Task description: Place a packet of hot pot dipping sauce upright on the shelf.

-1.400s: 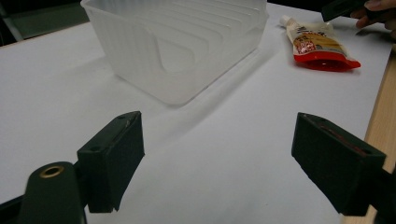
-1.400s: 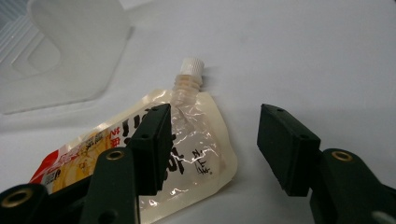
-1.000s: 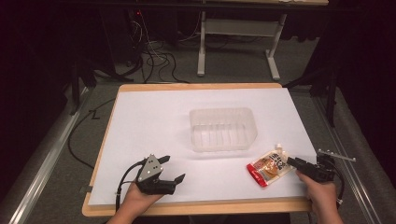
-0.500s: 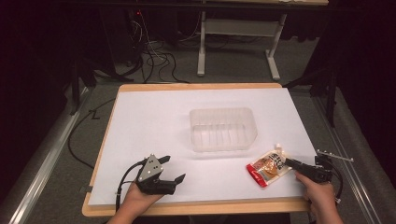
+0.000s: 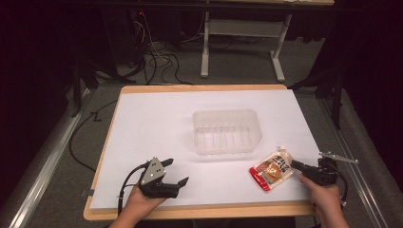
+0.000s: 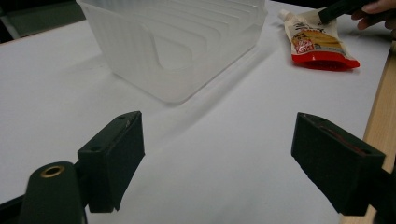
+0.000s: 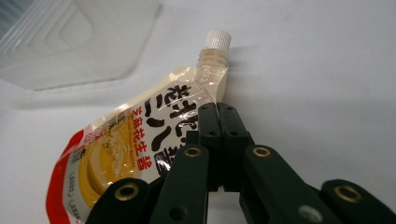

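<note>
A spouted pouch [image 5: 272,171] with a red bottom and a white cap lies flat on the white sheet, front right of a clear plastic container [image 5: 227,130]. My right gripper [image 5: 293,164] comes in from the right. Its jaws have just been closing and now pinch the pouch's [image 7: 140,140] edge just below the spout, as the right gripper [image 7: 217,109] view shows. My left gripper [image 5: 177,171] rests near the front left of the sheet, open, with nothing between its jaws [image 6: 219,158]. From there the container [image 6: 173,42] and the pouch [image 6: 317,42] lie ahead.
The white sheet covers a wooden board [image 5: 199,211] whose front edge runs close to both hands. The container [image 7: 60,42] is empty. Cables and a desk frame [image 5: 237,28] lie on the floor beyond the table.
The right gripper's jaws have closed on the pouch's edge near the spout. The left gripper has stayed where it was.
</note>
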Motion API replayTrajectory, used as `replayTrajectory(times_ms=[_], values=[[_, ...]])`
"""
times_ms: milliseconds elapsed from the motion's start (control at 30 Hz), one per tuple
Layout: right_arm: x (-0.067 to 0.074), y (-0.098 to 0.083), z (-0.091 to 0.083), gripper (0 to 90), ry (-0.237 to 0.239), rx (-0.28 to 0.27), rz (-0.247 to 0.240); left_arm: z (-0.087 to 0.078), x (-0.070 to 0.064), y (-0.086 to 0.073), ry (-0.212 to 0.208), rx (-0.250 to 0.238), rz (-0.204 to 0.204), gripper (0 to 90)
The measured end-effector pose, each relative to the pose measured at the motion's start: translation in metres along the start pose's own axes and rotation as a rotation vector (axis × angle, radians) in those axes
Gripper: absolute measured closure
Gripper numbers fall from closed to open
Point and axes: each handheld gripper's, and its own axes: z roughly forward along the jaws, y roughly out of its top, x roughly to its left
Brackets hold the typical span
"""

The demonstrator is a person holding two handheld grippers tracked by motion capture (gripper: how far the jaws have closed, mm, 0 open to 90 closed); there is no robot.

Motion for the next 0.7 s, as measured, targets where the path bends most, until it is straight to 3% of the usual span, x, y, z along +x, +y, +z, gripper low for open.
replayTrajectory(times_ms=[367,500,700], values=[[0.025,0.007,-0.02,90.0,0.036,-0.163,-0.128,-0.001,0.001,0.0,0.002,-0.004,0.0,17.8],[0.042,0.009,-0.03,90.0,0.087,-0.24,-0.177,-0.001,0.001,0.0,0.003,-0.004,0.0,17.8],[0.057,0.01,-0.036,90.0,0.119,-0.283,-0.216,-0.001,0.001,0.0,0.003,-0.003,0.001,17.8]])
